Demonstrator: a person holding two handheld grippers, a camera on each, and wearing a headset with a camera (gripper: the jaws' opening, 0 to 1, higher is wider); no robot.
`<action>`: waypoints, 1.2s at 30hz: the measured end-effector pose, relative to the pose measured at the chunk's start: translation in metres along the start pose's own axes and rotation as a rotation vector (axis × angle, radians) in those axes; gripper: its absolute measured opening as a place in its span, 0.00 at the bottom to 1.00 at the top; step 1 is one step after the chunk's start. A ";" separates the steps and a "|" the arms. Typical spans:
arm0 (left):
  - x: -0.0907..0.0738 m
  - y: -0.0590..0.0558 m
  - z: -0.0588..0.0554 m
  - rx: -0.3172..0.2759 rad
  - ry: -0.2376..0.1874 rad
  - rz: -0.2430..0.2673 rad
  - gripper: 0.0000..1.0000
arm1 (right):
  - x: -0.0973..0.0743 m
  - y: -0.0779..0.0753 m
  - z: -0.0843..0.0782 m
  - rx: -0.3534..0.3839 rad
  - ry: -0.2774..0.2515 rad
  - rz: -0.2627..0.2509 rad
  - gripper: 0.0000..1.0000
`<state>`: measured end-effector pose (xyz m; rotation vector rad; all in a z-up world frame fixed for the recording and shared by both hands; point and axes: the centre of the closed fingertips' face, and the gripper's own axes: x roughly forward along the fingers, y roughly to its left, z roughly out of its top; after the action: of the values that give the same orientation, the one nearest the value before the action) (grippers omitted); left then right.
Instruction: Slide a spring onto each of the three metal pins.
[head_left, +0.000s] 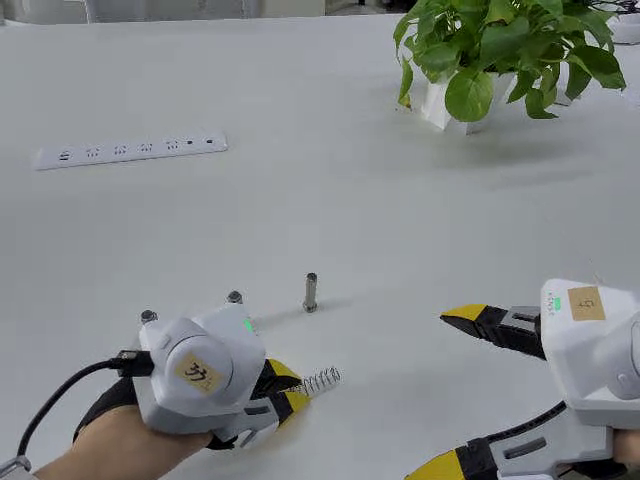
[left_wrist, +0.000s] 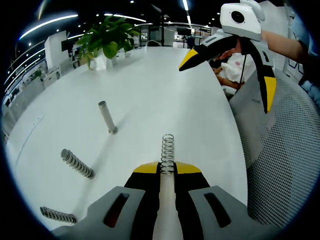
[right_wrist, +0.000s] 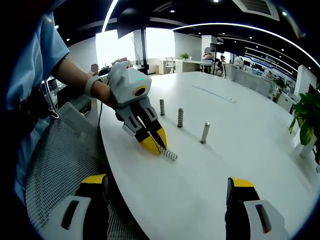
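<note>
- Spring (left_wrist: 167, 150): a slim coil of bright wire. The left gripper (left_wrist: 167, 167) has its yellow-tipped jaws closed on one end, and the rest juts out ahead of the tips.
- Right gripper (right_wrist: 167, 181): jaws spread wide, holding nothing.
- Three cylindrical metal pins stand on the smooth white tabletop (head_left: 350, 180).
- The bare pin (left_wrist: 107, 117) is ahead-left of the left gripper.
- The nearer sprung pin (left_wrist: 77, 163) and the second sprung pin (left_wrist: 57, 215) are closer, off its left side.

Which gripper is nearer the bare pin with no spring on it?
Left. The left gripper, shut on a spring, sits on the person's side of the bare pin; the open right gripper is farther off, to the pin's right.
</note>
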<state>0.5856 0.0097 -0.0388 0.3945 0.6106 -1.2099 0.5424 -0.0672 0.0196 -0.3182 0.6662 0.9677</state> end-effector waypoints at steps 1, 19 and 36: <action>-0.002 -0.001 0.002 0.000 -0.010 0.001 0.06 | 0.000 0.000 0.001 -0.002 -0.001 0.002 0.98; -0.044 -0.005 0.037 -0.013 -0.202 0.058 0.06 | 0.007 -0.017 0.033 -0.136 0.013 0.042 0.90; -0.058 -0.025 0.048 0.070 -0.257 -0.018 0.06 | 0.020 0.009 0.066 -0.252 0.015 0.250 0.54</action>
<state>0.5592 0.0172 0.0359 0.2864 0.3523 -1.2776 0.5679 -0.0143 0.0568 -0.4717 0.6070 1.2931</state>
